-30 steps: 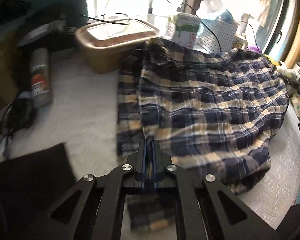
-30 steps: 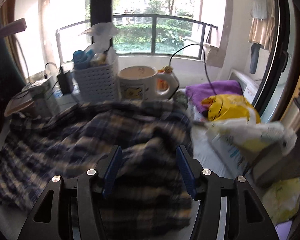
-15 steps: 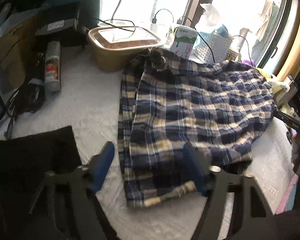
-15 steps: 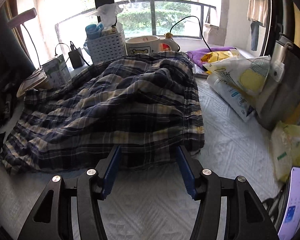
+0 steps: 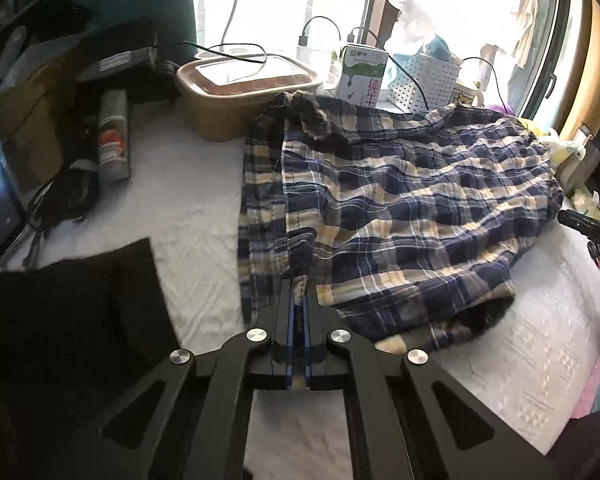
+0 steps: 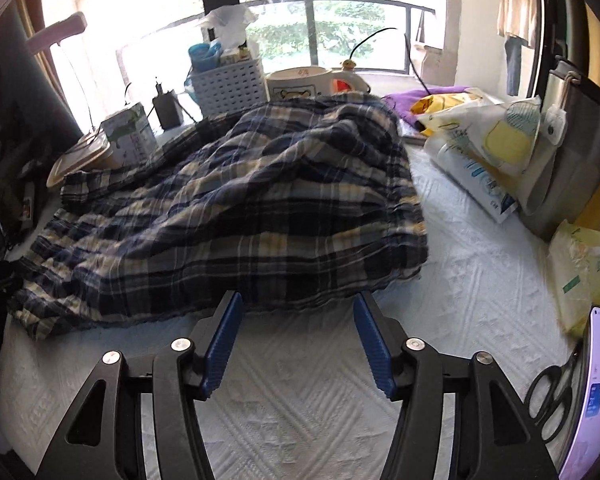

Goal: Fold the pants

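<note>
Indoors, plaid pants (image 5: 400, 208) cover a white textured bedspread (image 6: 308, 408) by the window (image 6: 340, 28).

Navy-and-cream plaid pants (image 5: 396, 216) lie rumpled, loosely doubled over on the white textured cover; near edge wrinkled.

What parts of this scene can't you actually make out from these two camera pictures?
- Left wrist view: how much cloth the left gripper pinches; its own closed fingers cover the plaid pants there.
- Left wrist view: the right gripper is cut off by the right edge.
- Right wrist view: the phone screen text is too small, partly off-frame.
- Both views: what lies under the pants; the cloth hides it.
</note>
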